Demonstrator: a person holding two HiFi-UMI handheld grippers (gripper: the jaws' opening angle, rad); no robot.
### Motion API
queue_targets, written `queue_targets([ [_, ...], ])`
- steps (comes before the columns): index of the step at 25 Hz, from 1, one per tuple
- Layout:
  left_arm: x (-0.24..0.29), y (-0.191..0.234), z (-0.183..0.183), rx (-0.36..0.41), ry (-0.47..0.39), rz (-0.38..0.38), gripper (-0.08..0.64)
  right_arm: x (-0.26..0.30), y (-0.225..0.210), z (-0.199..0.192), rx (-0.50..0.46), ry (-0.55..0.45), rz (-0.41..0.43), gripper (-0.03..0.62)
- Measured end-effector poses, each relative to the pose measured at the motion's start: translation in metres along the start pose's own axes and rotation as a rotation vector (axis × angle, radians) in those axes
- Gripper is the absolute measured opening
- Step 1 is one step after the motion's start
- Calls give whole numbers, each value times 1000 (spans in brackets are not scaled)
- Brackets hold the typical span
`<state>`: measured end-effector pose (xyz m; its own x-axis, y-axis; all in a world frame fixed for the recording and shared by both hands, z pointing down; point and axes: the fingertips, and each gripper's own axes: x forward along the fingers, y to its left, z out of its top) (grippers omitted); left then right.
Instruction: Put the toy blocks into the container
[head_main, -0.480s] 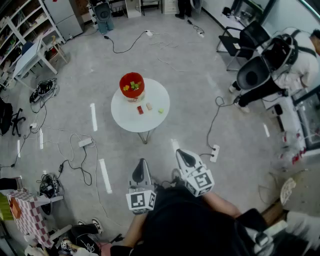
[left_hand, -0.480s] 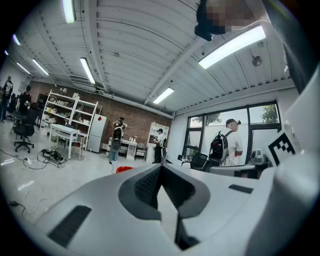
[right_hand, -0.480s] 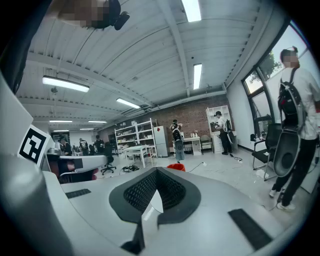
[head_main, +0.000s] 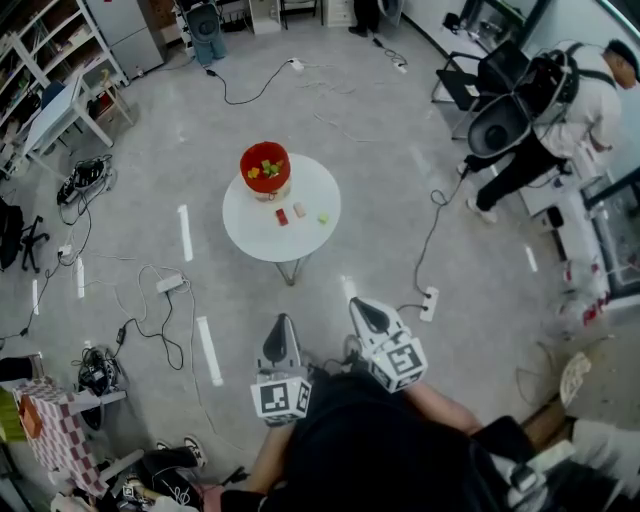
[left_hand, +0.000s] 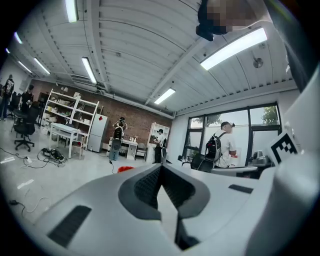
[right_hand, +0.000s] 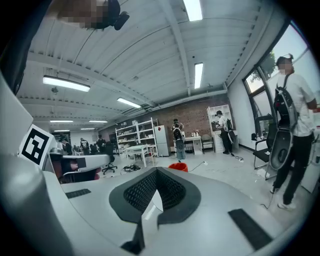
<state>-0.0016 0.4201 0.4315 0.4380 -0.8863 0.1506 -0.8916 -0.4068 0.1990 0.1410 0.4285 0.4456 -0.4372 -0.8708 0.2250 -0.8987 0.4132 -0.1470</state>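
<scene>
A: Starting on your left, your left gripper (head_main: 283, 322) sits low in front of your body, pointing toward the round white table (head_main: 300, 248) but well short of it. In the left gripper view its jaws meet tip to tip, and nothing is caught between them.

B: Just to its right is your right gripper (head_main: 360, 305), reaching slightly further forward. The right gripper view shows those jaws pressed together as well, and they are empty.

A: Look ahead to the table. The red container (head_main: 244, 168) stands at the table's far left edge, well apart from both of your grippers. Yellow and green blocks (head_main: 263, 171) already lie inside it.

B: Three more pieces are out on the tabletop, just on your side of the container. From left to right they are a red block (head_main: 281, 217), a pale block (head_main: 299, 210) set a little further from you, and a green block (head_main: 323, 218). They lie near one another without touching.

A: In each gripper view, the container shows as a small red patch just above the joined jaw tips.

B: Further right, a power strip (head_main: 429, 305) lies on the floor. At your far right, a person wearing a backpack (head_main: 570, 95) stands near some dark chairs.
</scene>
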Motion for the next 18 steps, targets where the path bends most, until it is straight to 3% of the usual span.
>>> queue_targets([
  [5, -4, 10, 2, 6, -10, -5, -2, 4, 7, 0, 26, -5, -3, -3],
  [13, -14, 35, 1, -1, 0, -35, -2, 15, 11, -4, -12, -6, -99, -3],
  [18, -14, 45, -12, 1, 21, -60, -2, 26, 28, -16, 14, 18, -107, -3],
])
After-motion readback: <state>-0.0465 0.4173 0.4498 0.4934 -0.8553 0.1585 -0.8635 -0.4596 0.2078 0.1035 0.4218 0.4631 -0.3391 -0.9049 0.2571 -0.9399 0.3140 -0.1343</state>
